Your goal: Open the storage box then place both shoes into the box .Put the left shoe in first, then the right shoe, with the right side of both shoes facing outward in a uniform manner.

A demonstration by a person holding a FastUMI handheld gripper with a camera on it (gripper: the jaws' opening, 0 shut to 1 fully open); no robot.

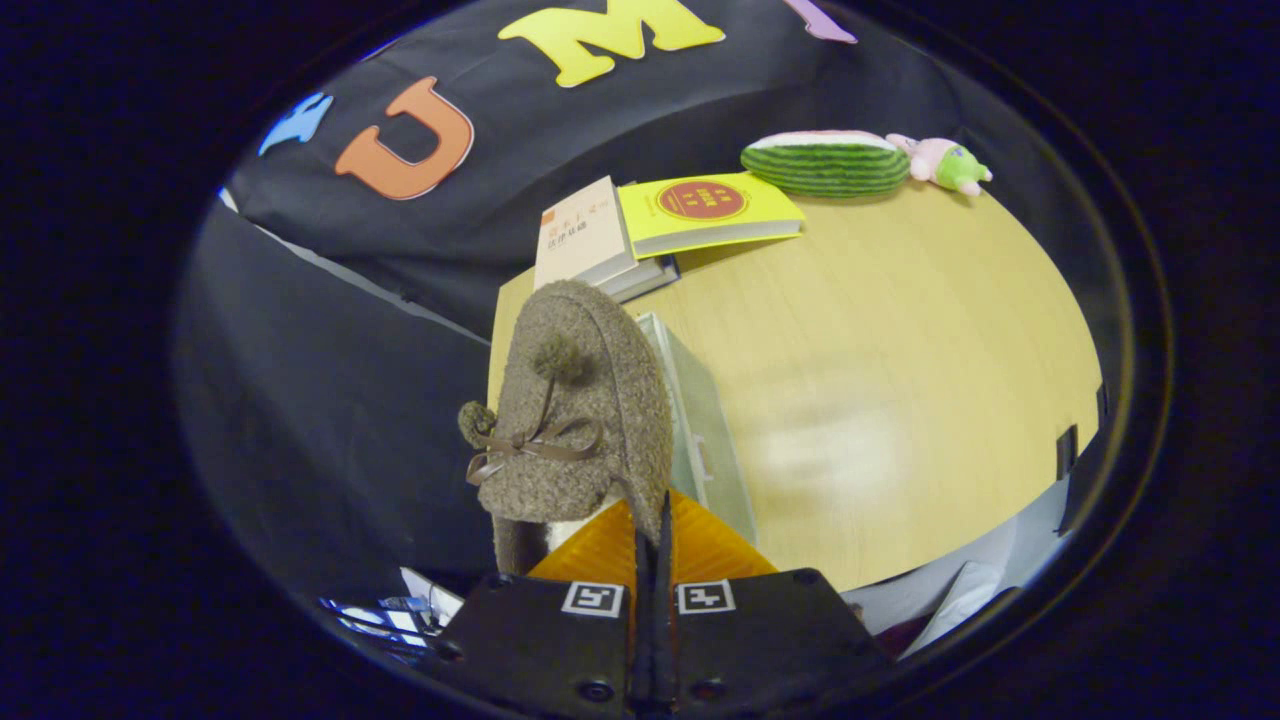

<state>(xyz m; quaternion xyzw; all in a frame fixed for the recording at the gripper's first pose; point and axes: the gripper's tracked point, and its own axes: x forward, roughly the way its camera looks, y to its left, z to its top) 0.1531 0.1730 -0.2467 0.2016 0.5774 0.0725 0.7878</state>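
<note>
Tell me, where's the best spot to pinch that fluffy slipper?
The thin heel-side rim of the slipper, where the gripper seems shut on it now. The toe is bulky and rounded, too fat for two fingers, while the rim of the opening is a thin edge, so come from the heel end, one finger inside, one outside.

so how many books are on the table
3, maybe: a tan book and a yellow book side by side at the table's far edge, beyond the shoe in the gripper; a grey one peeks out beneath them.
</note>
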